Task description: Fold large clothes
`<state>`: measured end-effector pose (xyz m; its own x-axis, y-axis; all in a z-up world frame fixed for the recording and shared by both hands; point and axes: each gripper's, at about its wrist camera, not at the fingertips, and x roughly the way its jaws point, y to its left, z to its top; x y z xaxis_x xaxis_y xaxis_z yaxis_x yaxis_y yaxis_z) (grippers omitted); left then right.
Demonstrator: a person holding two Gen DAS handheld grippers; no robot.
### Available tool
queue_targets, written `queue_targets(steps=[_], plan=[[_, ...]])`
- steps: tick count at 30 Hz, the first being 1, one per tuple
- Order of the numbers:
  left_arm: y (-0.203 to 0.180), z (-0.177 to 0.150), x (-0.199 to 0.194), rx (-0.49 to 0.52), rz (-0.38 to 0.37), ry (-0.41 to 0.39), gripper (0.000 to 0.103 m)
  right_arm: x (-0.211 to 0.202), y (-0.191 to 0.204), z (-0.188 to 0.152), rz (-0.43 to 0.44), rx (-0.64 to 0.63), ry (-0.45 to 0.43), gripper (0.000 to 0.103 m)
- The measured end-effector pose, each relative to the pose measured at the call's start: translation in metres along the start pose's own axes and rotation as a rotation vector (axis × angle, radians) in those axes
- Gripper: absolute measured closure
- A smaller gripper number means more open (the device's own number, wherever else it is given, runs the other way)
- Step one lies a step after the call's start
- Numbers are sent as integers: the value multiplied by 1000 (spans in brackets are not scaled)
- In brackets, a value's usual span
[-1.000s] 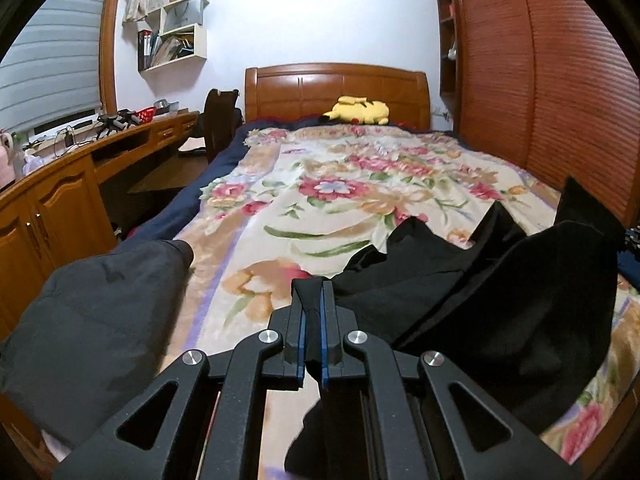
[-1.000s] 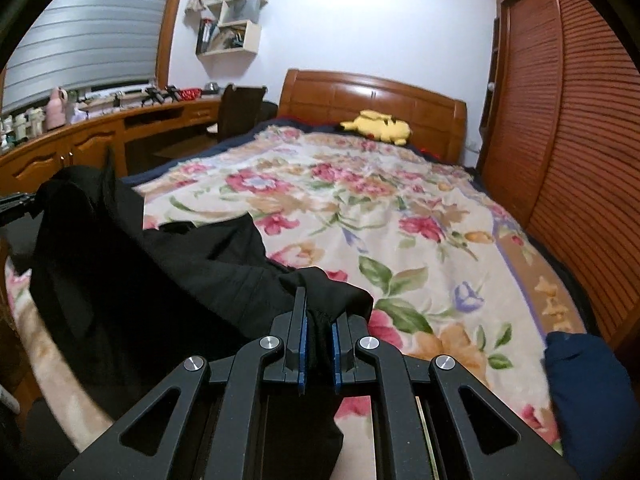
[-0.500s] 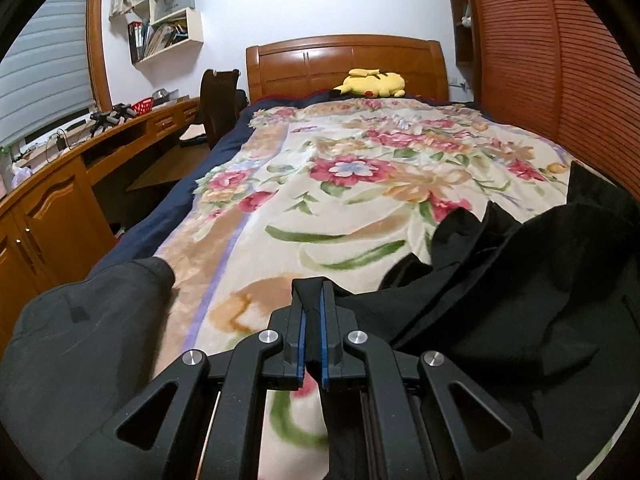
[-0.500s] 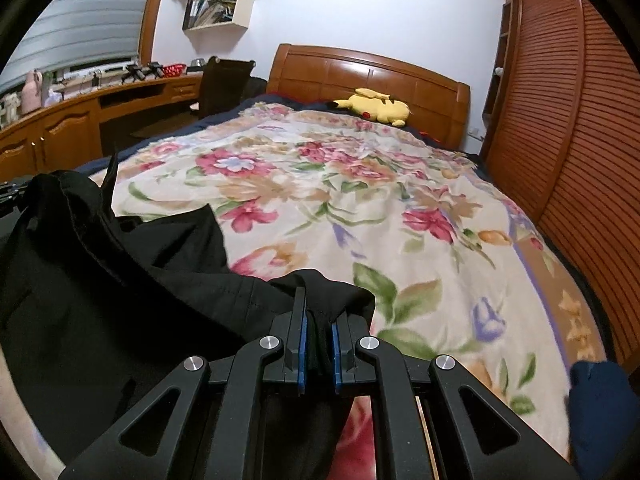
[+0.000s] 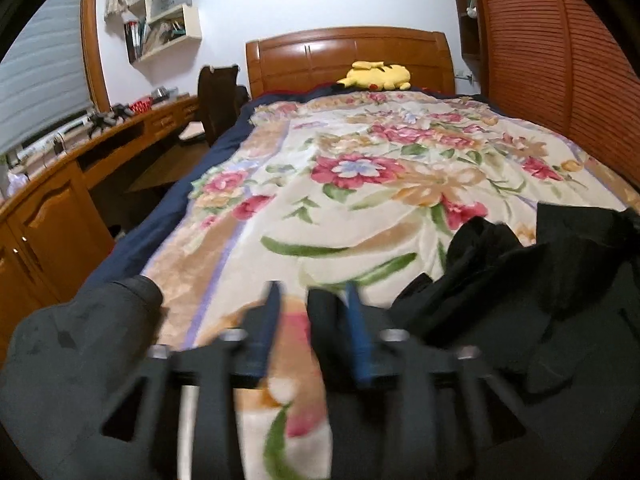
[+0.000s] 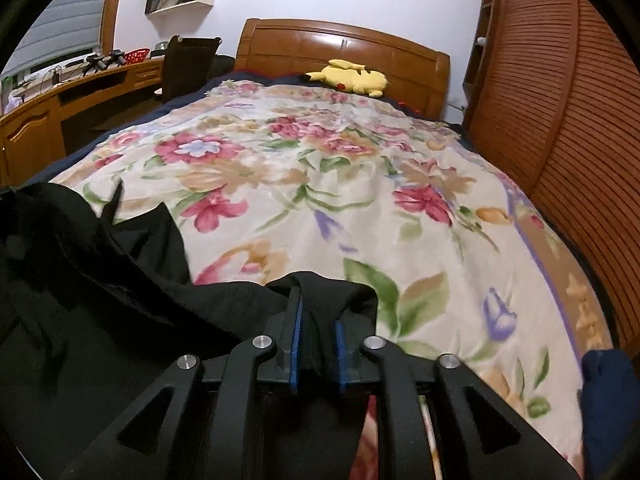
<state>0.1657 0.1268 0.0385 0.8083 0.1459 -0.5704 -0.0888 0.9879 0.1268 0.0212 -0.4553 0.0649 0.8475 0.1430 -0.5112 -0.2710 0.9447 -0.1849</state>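
Black garment (image 6: 100, 320): bunched on floral blanket (image 6: 320, 184), unfolded. Left gripper (image 5: 310, 320) wide apart, cloth seemingly slipping free (blurred); right gripper (image 6: 316, 336) part-open, fabric between fingers. Folding barely begun.

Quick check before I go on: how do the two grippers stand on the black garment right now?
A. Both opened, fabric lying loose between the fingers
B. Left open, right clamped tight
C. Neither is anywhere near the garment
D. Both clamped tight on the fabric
A. The left gripper has its fingers spread, with the floral blanket showing between them, and the right gripper is parted with the black garment slack in the gap.
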Motion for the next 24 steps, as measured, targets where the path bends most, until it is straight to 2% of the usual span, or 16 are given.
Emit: queue_targets(steps=[1, 2, 3, 4, 5, 7, 10, 15, 20, 24], plan=[[2, -2, -3, -3, -3, -1, 50, -3, 1, 1, -11, -5, 4, 79], [4, -2, -4, -7, -13, 1, 41, -7, 3, 0, -10, -12, 9, 70], [7, -4, -7, -14, -31, 4, 30, -15, 5, -2, 7, -19, 13, 66], [11, -8, -13, -22, -50, 3, 25, -20, 6, -3, 21, -24, 4, 58], [14, -11, -17, -24, -57, 0, 22, -28, 7, -6, 30, -32, -8, 50], [19, -21, -29, -14, -64, 0, 22, -45, 9, -16, 54, -45, -18, 41], [25, -38, -44, -5, -89, 10, 22, -68, 10, -45, 158, -35, 1, 41], [29, -68, -64, 6, -143, 27, 22, -97, 10, -88, 195, -51, 16, 41], [27, -93, -82, 15, -182, 39, 22, -112, 1, -107, 152, -85, 21, 41], [25, -112, -96, 23, -210, 46, 22, -115, -14, -122, 186, -36, 69, 41]])
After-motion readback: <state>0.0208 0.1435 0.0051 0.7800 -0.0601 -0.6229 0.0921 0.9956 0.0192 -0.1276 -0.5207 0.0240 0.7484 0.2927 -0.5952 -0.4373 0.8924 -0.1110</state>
